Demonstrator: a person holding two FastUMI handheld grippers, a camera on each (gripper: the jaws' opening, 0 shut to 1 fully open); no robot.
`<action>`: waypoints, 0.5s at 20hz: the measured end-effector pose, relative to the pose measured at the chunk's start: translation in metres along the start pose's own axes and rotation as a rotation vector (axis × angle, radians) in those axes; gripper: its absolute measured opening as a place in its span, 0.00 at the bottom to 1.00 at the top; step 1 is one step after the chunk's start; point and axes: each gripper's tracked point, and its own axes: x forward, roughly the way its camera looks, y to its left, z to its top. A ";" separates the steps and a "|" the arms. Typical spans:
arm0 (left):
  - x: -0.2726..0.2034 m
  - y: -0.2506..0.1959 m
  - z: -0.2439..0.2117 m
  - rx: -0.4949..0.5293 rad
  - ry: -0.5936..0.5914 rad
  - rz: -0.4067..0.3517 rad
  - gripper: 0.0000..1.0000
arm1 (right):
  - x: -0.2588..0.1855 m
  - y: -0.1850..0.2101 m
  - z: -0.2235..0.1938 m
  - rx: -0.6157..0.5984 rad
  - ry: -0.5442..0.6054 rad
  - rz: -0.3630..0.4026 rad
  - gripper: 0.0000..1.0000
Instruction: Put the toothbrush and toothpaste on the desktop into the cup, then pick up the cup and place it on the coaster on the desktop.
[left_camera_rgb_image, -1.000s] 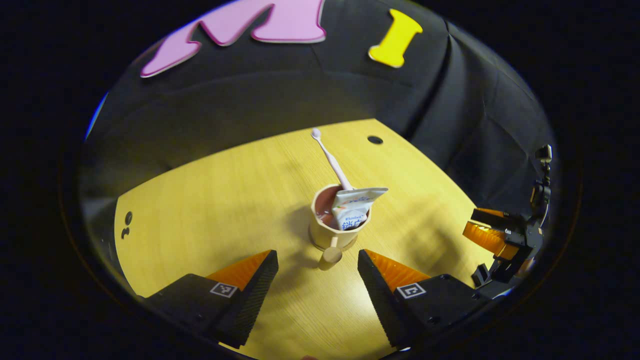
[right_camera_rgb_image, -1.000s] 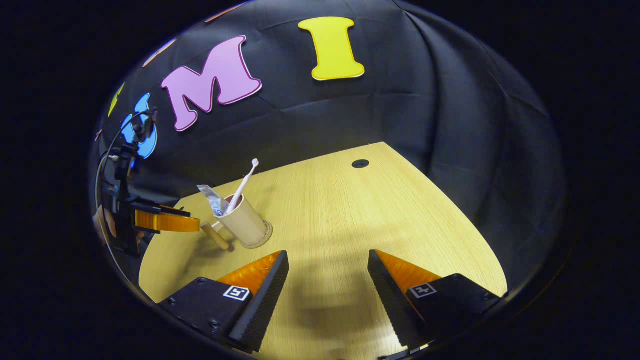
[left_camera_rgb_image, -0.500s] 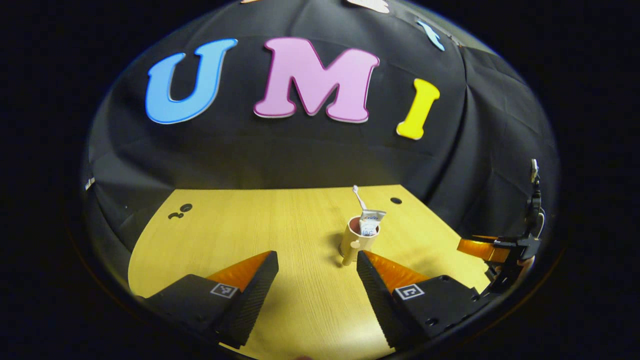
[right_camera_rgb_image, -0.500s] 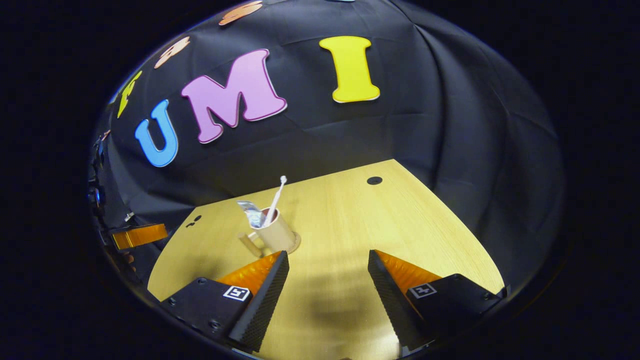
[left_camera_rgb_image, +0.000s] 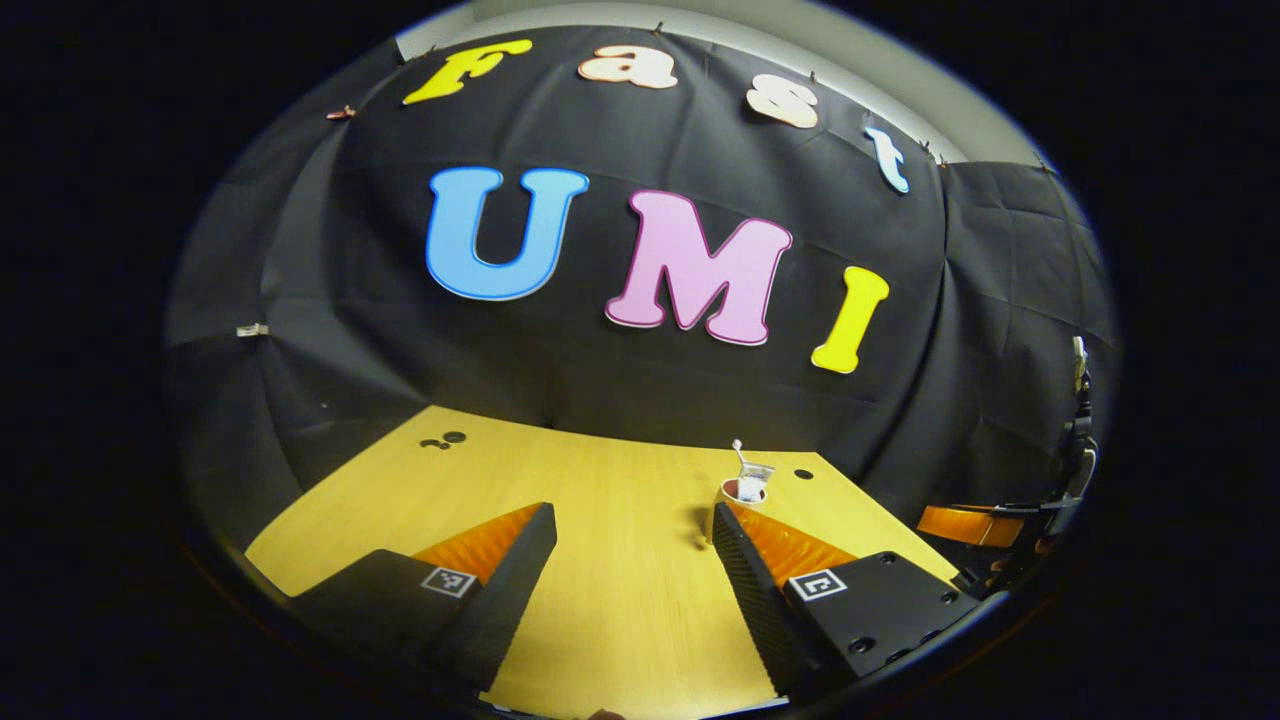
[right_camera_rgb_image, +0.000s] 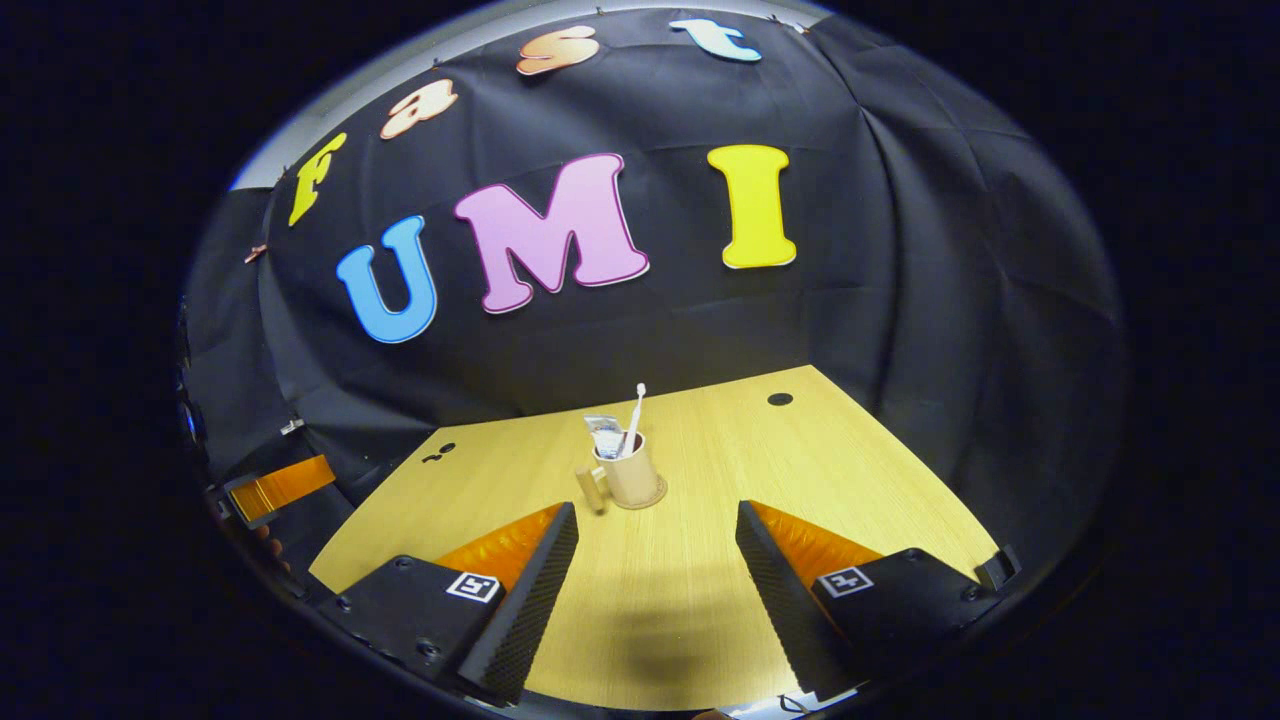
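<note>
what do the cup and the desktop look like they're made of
Cup: matte beige with a stubby peg-like handle, no gloss; probably wood, bamboo fibre or matte plastic, too small to settle. Desktop: pale yellow wood look with fine straight grain lines and a smooth, low sheen, likely laminate or veneer.

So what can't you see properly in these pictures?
- Cup, left gripper view: lower part hidden behind that gripper's own finger.
- Coaster, right gripper view: just a thin rim peeks out under the cup.
- Toothpaste, right gripper view: too small to make out its print; its lower end sits inside the cup.
</note>
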 end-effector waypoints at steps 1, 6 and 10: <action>-0.014 0.006 0.001 0.000 -0.016 0.017 0.98 | -0.010 0.007 -0.001 -0.003 -0.007 0.006 0.98; -0.064 0.025 -0.009 -0.031 -0.046 0.060 0.98 | -0.050 0.036 -0.009 -0.021 -0.033 0.014 0.98; -0.081 0.026 -0.019 -0.033 -0.035 0.038 0.98 | -0.068 0.055 -0.009 -0.036 -0.045 0.027 0.98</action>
